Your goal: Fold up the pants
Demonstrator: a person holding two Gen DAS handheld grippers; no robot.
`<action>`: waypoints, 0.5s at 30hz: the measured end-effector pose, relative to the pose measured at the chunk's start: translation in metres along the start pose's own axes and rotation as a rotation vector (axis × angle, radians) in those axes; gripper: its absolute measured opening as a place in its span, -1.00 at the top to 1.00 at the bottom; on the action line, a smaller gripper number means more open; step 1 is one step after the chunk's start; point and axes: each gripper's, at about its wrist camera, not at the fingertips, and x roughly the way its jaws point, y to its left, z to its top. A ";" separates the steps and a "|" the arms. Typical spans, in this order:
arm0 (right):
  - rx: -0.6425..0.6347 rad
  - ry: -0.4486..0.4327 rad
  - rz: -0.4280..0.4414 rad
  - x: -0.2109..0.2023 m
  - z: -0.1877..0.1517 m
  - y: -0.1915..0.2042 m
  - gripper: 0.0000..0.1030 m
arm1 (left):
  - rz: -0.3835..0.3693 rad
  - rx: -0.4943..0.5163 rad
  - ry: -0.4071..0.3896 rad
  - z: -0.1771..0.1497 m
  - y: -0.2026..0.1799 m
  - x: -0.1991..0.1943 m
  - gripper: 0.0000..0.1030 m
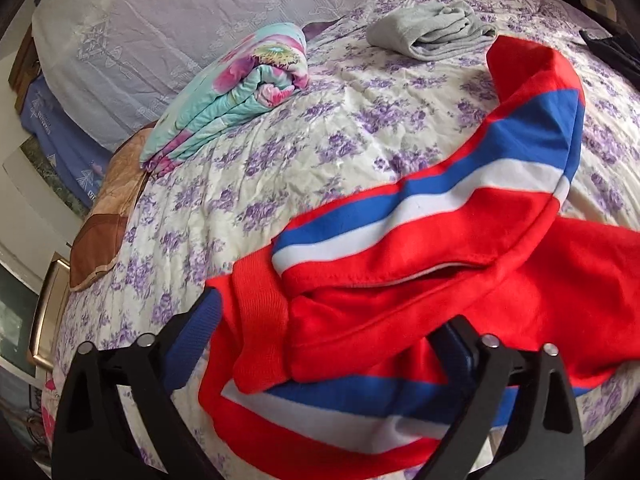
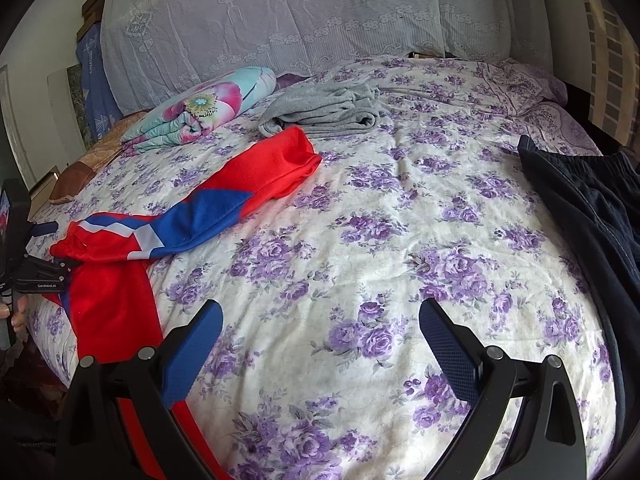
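Red pants (image 1: 400,280) with blue and white stripes lie crumpled on the floral bedspread (image 1: 280,152). One leg stretches away toward the far side. My left gripper (image 1: 326,328) points down at the near end, its jaws wide apart. The ribbed cuff and bunched cloth lie between its blue pads (image 1: 200,316), which do not clearly press on it. In the right wrist view the pants (image 2: 224,208) lie at the left, with the left gripper (image 2: 44,272) and a hand (image 2: 16,316) at their near end. My right gripper (image 2: 320,332) stands open over bare bedspread (image 2: 400,240), holding nothing.
A folded floral quilt (image 2: 200,108) and a rumpled grey garment (image 2: 328,110) lie at the far side, below lace-covered pillows (image 2: 280,12). A dark garment (image 2: 580,200) lies along the bed's right edge. A brown cushion (image 1: 104,232) sits at the left edge.
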 end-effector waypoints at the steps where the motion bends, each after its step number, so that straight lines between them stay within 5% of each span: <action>1: -0.002 0.001 -0.001 0.000 0.001 -0.001 -0.93 | -0.049 -0.006 0.013 0.005 0.001 0.003 -0.03; 2: -0.005 0.005 0.001 0.001 0.002 -0.003 -0.93 | -0.084 -0.021 0.037 0.010 0.004 0.007 0.18; 7: -0.004 0.003 0.072 0.023 0.039 -0.026 -0.93 | -0.101 0.007 0.034 0.015 -0.004 0.010 0.29; 15: 0.346 0.273 0.575 0.160 0.114 -0.042 -0.84 | -0.122 -0.036 0.023 0.009 -0.001 0.005 0.49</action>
